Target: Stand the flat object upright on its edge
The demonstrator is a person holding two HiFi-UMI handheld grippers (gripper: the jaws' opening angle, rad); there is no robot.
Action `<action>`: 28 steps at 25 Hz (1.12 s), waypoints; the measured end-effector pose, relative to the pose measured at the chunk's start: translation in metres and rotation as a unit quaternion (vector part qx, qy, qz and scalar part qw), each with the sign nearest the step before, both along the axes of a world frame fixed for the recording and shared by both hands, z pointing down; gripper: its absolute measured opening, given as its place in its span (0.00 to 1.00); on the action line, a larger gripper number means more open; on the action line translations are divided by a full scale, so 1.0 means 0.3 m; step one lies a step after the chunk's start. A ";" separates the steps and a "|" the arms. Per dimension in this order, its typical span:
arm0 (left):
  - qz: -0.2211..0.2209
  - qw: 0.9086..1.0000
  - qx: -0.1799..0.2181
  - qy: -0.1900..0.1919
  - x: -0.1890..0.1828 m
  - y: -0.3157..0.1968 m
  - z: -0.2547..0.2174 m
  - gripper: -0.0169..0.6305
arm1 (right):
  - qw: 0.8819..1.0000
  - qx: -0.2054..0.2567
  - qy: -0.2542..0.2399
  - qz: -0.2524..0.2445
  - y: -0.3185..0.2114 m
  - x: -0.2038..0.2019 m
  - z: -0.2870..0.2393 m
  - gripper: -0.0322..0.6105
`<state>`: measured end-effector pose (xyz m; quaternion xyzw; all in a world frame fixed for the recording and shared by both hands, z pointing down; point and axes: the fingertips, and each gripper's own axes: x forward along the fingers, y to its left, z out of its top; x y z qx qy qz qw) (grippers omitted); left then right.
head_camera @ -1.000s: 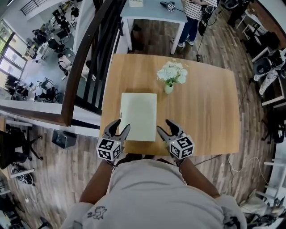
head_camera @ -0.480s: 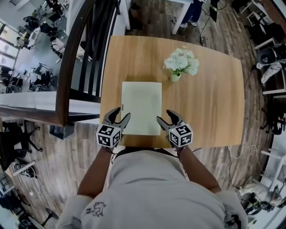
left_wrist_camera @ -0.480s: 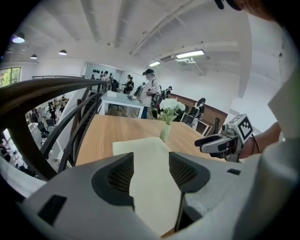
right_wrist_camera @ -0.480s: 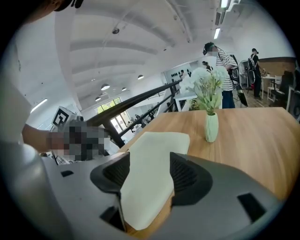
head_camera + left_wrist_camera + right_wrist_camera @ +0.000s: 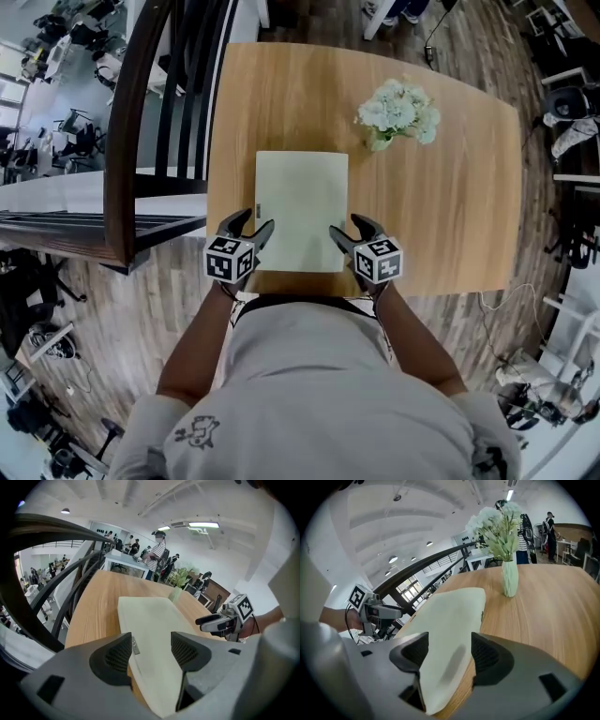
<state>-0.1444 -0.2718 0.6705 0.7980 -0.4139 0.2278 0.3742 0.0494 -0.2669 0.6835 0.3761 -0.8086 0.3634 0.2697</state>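
Note:
A flat pale-green book-like slab (image 5: 301, 210) lies on the wooden table (image 5: 450, 216), its near edge close to the table's front edge. My left gripper (image 5: 251, 230) hovers at the slab's near left corner and my right gripper (image 5: 348, 230) at its near right corner. Both sets of jaws are opening, with nothing pressed between them. In the left gripper view the slab (image 5: 150, 634) runs away under the gripper (image 5: 151, 651), its left edge under the gap. In the right gripper view the slab (image 5: 450, 620) lies below the gripper (image 5: 449, 652), its right edge under the gap.
A small pale vase of white flowers (image 5: 398, 111) stands on the table beyond the slab's far right corner. A dark railing (image 5: 141, 122) runs along the table's left side. Bare table top stretches to the right of the slab.
The head view has tilted, so the table sits higher in frame. Both grippers have moved forward to the slab's near corners, and their jaws have spread wider.

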 end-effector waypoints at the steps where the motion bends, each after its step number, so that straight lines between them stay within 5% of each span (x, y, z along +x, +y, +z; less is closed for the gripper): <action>1: 0.000 1.000 -0.009 -0.002 -0.007 0.002 0.024 0.42 | 1.000 -0.008 -0.001 0.006 -0.002 -0.001 0.017 0.51; 8: -0.030 0.996 -0.077 0.030 -0.045 0.009 0.149 0.43 | 0.997 -0.069 -0.014 0.044 -0.019 0.004 0.121 0.52; 15: -0.013 0.992 -0.112 0.048 -0.016 -0.003 0.197 0.43 | 0.994 -0.099 -0.009 0.045 -0.021 -0.002 0.161 0.53; 28: -0.014 0.992 -0.122 0.041 -0.005 -0.005 0.229 0.43 | 0.992 -0.121 -0.017 0.030 -0.020 -0.014 0.190 0.51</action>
